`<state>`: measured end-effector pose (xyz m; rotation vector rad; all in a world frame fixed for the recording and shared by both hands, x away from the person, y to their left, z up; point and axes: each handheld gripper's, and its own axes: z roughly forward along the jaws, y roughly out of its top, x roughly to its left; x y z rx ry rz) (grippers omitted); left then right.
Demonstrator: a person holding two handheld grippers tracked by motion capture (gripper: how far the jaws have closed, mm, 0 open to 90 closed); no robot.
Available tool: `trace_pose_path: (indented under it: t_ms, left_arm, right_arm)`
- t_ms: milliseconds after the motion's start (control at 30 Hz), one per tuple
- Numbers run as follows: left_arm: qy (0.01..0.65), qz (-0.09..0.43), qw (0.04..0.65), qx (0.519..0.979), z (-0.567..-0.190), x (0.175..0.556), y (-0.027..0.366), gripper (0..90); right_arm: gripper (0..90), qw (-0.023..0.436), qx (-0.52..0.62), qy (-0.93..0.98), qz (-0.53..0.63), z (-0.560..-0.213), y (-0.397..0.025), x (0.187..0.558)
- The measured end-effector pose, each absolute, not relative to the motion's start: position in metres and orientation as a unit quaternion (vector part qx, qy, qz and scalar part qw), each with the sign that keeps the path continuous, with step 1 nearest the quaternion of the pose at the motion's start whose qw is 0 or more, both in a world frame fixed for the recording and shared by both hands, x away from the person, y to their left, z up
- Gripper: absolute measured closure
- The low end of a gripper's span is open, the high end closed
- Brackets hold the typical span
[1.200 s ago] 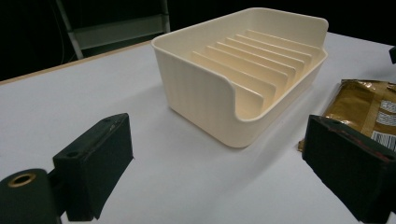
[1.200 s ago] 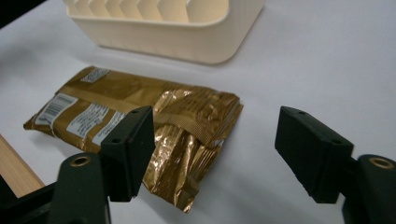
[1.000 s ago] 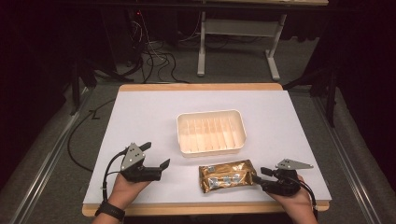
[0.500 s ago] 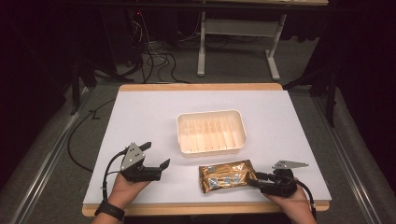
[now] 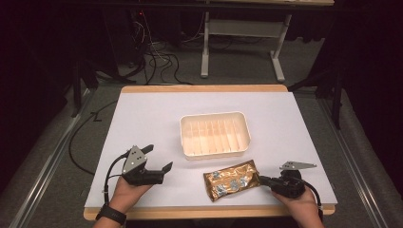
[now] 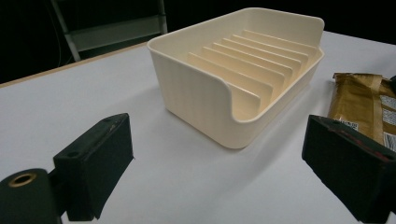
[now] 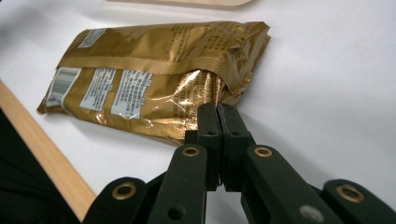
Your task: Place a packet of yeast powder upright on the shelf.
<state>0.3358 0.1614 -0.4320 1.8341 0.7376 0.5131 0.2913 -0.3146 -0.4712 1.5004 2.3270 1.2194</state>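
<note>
Lying flat near the front edge of the white-topped bench [image 5: 142,114], the gold foil packet [image 5: 232,179] sits just in front of the cream ribbed tray [image 5: 215,134], apart from it. The right tongs [image 5: 264,180] point leftward at the packet's right end; in the right gripper view their jaws are pressed together, tips meeting the crinkled seal of the packet [image 7: 154,74] at its near corner. Whether foil is actually pinched between the tips cannot be told, since the jaws look fully closed against each other at the edge of the wrapper. The packet rests on the bench, printed labels and a barcode facing up.

The left tongs [image 5: 159,159] rest on the bench well to the left of the packet, held in the person's left hand [image 5: 129,190], jaws spread wide with nothing between them. In the left gripper view the tray [image 6: 238,70] stands ahead between the open jaws, with the packet's end [image 6: 362,105] at right.
</note>
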Motion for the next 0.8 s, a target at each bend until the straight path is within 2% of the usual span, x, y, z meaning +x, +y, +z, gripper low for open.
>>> trace_pose_path:
  t_ms: [533,800]
  left_arm:
    - [0.311,0.212,0.520,0.766,-0.433,0.335,0.165,9.3]
    - [0.309,0.210,0.518,0.769,-0.435,0.335,0.163,9.3]
  right_arm:
    - [90.0,0.142,0.533,0.736,0.392,-0.462,-0.340,0.306]
    - [90.0,0.157,0.554,0.718,0.390,-0.464,-0.355,0.318]
